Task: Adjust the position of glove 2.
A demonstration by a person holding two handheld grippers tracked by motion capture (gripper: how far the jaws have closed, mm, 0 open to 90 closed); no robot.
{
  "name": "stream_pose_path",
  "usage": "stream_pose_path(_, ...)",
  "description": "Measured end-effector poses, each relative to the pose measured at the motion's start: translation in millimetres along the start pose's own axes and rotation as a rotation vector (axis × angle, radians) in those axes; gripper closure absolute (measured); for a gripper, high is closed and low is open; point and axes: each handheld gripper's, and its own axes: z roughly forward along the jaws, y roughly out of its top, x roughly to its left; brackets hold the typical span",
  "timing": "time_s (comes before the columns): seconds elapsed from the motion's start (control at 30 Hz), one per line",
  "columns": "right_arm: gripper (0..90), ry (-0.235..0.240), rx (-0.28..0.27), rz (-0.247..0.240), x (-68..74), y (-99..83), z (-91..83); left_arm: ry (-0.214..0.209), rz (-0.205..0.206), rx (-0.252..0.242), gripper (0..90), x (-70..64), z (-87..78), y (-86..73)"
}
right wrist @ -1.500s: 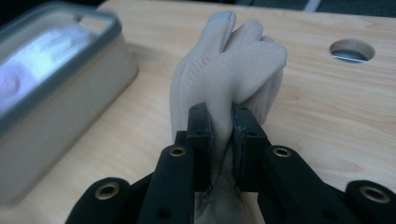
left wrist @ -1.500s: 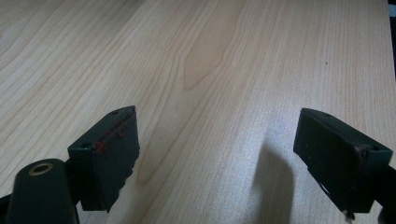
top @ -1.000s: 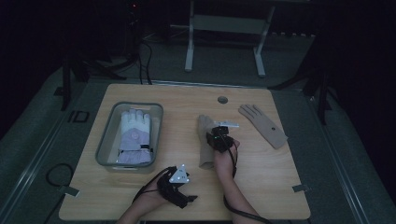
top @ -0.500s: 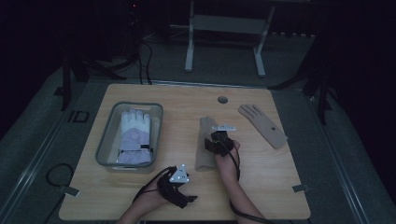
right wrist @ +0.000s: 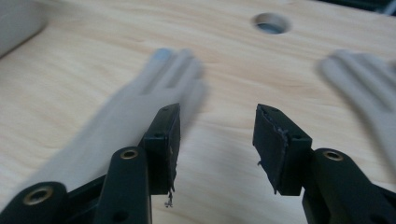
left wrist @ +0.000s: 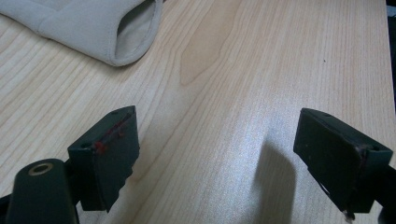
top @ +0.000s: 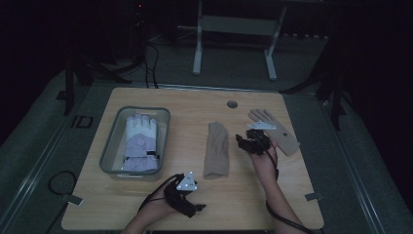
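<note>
Right gripper (top: 254, 141) hovers released, jaws apart and holding nothing, between the two tan gloves: the middle glove (top: 216, 148) lies flat just to its left, the far glove (top: 273, 130) just to its right. Left gripper (top: 187, 197) rests near the table's (top: 195, 102) front edge, jaws wide apart, just short of the middle glove's cuff. White glove (top: 140, 141) lies inside the bin (top: 108, 146), left of the middle glove.
</note>
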Motion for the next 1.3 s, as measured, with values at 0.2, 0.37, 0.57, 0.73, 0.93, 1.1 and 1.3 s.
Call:
stream_pose_path(0.2, 54.4, -0.041, -0.015, 0.01, -50.5, -6.2, -4.5, -0.002, -0.001, 0.002, 14.6, 0.2, -0.1, 0.3)
stream_pose_path(0.37, 60.2, -0.074, 0.004, 0.021, -84.4, -9.1, -4.7, 0.006, 0.004, 0.008, 14.6, -0.9, -0.3, 0.4)
stream_pose_path(0.57, 55.9, -0.136, 0.028, 0.059, -124.0, -14.2, -2.7, 0.002, -0.003, 0.006, 14.6, -0.9, -0.2, 0.4)
stream_pose_path(0.73, 50.6, -0.148, 0.054, 0.061, -137.5, -20.3, 5.4, -0.007, -0.016, 0.008, 13.6, -0.6, -1.3, 0.2)
stream_pose_path(0.93, 49.5, -0.128, 0.084, 0.084, -149.1, -30.4, 18.2, 0.0, -0.015, 0.012, 9.4, -1.5, -0.5, -0.3)
stream_pose_path(1.1, 48.5, -0.104, 0.116, 0.104, -152.1, -39.7, 32.2, -0.004, -0.014, 0.009, 9.3, -1.6, -0.5, -0.6)
stream_pose_path(1.3, 79.4, -0.145, 0.113, 0.08, -142.7, -39.7, 32.7, -0.002, -0.014, 0.006, 9.4, -2.4, -0.3, -0.9)
